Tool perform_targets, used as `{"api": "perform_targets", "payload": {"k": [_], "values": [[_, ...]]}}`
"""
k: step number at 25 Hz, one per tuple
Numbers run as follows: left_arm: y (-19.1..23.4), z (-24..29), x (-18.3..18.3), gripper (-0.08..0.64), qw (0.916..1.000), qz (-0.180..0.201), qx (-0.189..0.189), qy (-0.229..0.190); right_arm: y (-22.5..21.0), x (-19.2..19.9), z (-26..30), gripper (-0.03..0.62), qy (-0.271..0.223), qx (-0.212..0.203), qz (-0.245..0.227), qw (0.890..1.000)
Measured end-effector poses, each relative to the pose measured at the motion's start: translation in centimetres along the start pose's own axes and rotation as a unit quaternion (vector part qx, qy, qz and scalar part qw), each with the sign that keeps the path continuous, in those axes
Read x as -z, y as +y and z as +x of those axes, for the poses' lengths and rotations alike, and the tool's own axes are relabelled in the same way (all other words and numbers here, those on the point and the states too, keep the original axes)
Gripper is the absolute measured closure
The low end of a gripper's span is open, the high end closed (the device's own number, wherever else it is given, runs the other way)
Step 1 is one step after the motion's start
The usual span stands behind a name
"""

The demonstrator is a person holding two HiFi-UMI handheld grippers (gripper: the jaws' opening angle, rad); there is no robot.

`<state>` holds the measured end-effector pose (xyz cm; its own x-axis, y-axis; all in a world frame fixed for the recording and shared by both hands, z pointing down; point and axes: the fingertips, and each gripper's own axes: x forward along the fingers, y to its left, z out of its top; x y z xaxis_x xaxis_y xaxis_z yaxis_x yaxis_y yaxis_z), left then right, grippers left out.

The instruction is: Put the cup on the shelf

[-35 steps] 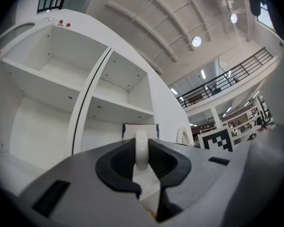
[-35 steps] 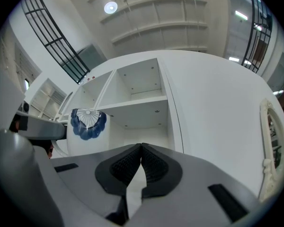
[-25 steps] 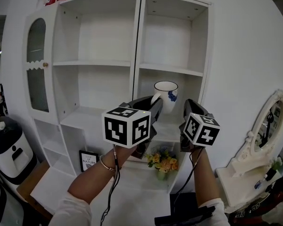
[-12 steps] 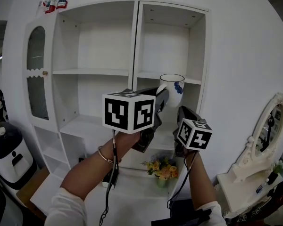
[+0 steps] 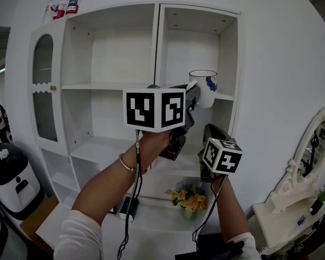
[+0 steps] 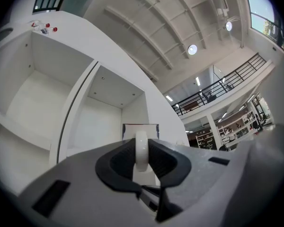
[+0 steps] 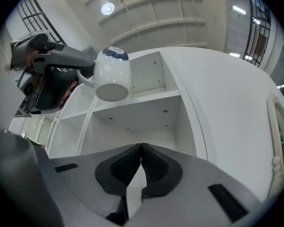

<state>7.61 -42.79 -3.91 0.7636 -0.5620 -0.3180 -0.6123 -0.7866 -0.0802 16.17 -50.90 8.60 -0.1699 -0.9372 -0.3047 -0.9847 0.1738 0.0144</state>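
Lifted higher, cup point(image 5: 203, 86) hangs, handle clamped between left gripper point(image 5: 191, 95) jaws; right gripper point(image 7: 141, 161) jaws meet, empty.

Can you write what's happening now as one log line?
left gripper: shut on cup handle | cup: in air by upper shelf, not set down | right gripper: shut, empty

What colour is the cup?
The cup is white with a blue pattern; the head view shows it best.

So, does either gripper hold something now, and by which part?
The left gripper holds the white cup by its handle; the right gripper is shut on nothing.
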Motion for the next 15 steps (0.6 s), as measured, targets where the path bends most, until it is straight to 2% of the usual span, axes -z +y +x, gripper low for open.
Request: {"api": "perform_targets", "payload": {"k": [7,15], "values": [[2.5,2.1,-3.3,0.492,0.9997,-0.001,-0.024,-0.010,0.0,0.6,1.2,0.571,0.004,-0.002,-0.007,1.000],[5.0,5.4,-4.2,0.492,0.9980,0.009,-0.058,0.025,0.4,0.9,2.9,0.571,0.008,-0.014,-0.018,1.000]]}}
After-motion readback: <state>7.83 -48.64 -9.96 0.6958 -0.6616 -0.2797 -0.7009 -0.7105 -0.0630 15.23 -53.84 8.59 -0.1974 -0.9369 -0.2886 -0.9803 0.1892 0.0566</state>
